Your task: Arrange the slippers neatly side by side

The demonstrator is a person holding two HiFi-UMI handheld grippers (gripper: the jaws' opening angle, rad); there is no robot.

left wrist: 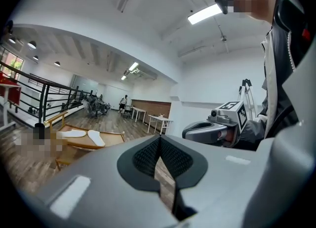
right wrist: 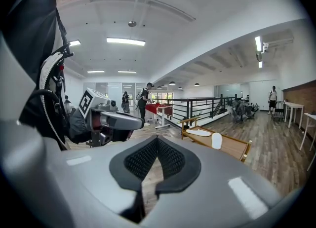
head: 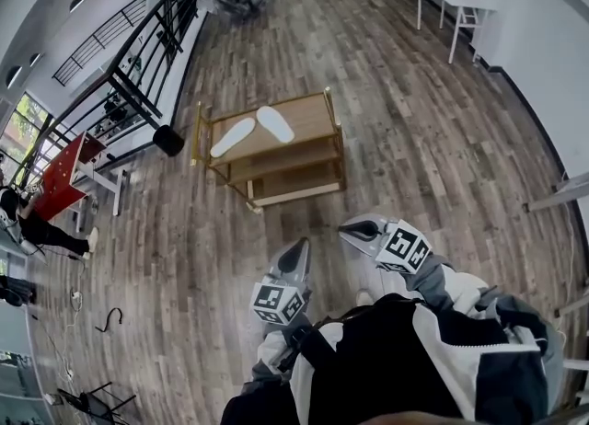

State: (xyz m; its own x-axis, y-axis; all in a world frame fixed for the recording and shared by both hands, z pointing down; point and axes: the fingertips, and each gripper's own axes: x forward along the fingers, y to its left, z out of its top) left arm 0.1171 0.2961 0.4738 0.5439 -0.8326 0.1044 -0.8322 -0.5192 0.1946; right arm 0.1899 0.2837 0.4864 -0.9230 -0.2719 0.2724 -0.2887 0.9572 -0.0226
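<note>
Two white slippers lie on top of a low wooden rack, ahead of me on the plank floor. They splay apart in a V: the left slipper slants one way, the right slipper the other. The left gripper view has them far off as the left slipper and right slipper. In the right gripper view they are the left slipper and right slipper. My left gripper and right gripper are held near my body, well short of the rack. Both are shut, with nothing between their jaws.
A black round object sits on the floor by the rack's left end. A black railing runs along the left, with a red table and a person beside it. White tables stand at the far right.
</note>
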